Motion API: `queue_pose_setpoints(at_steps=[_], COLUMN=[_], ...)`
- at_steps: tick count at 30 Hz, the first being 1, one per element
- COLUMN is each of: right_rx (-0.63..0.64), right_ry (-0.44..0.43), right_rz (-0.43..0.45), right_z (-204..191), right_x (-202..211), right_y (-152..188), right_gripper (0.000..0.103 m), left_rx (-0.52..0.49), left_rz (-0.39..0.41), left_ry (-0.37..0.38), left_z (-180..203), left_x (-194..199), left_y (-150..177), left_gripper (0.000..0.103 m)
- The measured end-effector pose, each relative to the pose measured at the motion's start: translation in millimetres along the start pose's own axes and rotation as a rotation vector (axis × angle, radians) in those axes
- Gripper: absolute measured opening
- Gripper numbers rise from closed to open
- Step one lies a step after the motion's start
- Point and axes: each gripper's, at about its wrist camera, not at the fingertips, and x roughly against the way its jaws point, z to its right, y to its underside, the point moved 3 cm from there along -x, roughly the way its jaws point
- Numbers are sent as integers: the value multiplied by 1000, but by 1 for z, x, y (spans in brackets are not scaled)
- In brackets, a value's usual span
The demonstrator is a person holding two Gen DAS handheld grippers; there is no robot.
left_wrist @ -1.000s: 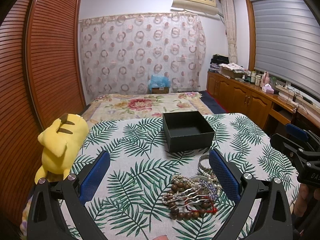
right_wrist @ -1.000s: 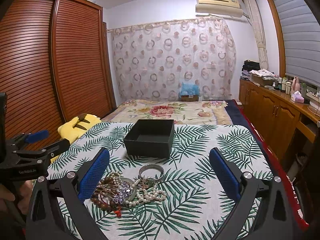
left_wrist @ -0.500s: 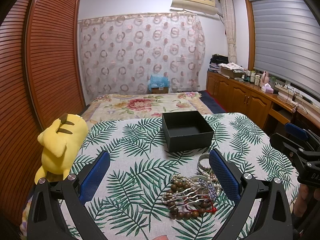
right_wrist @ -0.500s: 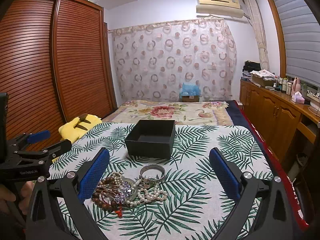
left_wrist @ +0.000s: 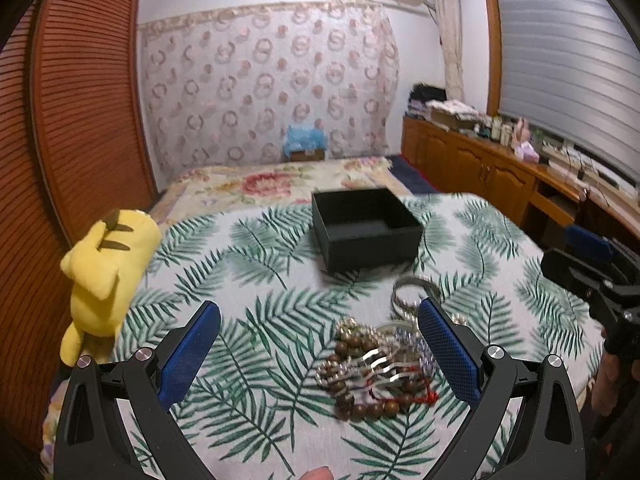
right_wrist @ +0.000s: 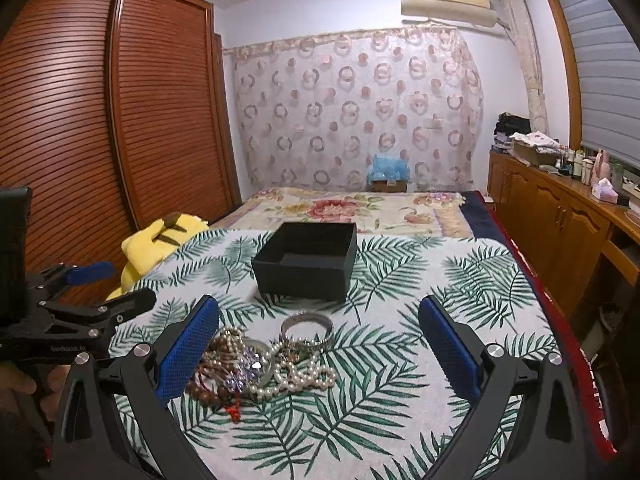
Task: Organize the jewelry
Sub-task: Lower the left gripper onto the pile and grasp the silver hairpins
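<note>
1. Jewelry pile (right_wrist: pixel 260 364): tangled heap on the palm-leaf tablecloth (right_wrist: pixel 420 280), near the front edge; contains brown wooden beads (left_wrist: pixel 360 408), a pearl string (right_wrist: pixel 300 376), a silver bangle (right_wrist: pixel 307 325) at the far side, a purple sparkly piece (right_wrist: pixel 246 368) and a red cord (right_wrist: pixel 234 410)
2. Black box (right_wrist: pixel 308 260): square, open-topped, nothing visible inside; stands beyond the pile, toward the middle of the cloth, apart from the bangle
3. Left gripper (left_wrist: pixel 320 344): blue-padded fingers spread wide, grasping nothing; hovers over the cloth with the pile near its right-hand finger (left_wrist: pixel 448 348)
4. Right gripper (right_wrist: pixel 320 344): fingers likewise spread wide and empty; the pile lies just beside its left-hand finger (right_wrist: pixel 188 344)
5. Yellow plush toy (left_wrist: pixel 104 268): at the left edge of the cloth, against the slatted wardrobe (right_wrist: pixel 100 120)
6. Bed (right_wrist: pixel 352 212): floral cover, beyond the table
7. Curtain (right_wrist: pixel 360 108): ring pattern, on the back wall
8. Wooden cabinets (right_wrist: pixel 560 232): along the right wall, top crowded with small items
</note>
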Motion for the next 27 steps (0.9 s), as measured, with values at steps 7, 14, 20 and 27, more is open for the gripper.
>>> queue_pose_setpoints(at_steps=[7, 14, 20, 27], right_rx=[15, 21, 17, 14], right_ry=[2, -1, 9, 28], right_rz=[-56, -132, -166, -186], right_z=[8, 20, 29, 40], right_x=[-14, -32, -42, -47], right_y=[17, 40, 50, 54], right_gripper=[100, 100, 100, 100], left_rx=[-43, -84, -114, -178], left_rz=[-80, -155, -202, -252], left_ry=[49, 109, 157, 214], left_z=[8, 20, 32, 48], left_x=[-20, -39, -54, -65], left_y=[18, 33, 36, 41], left_gripper=[95, 95, 95, 94])
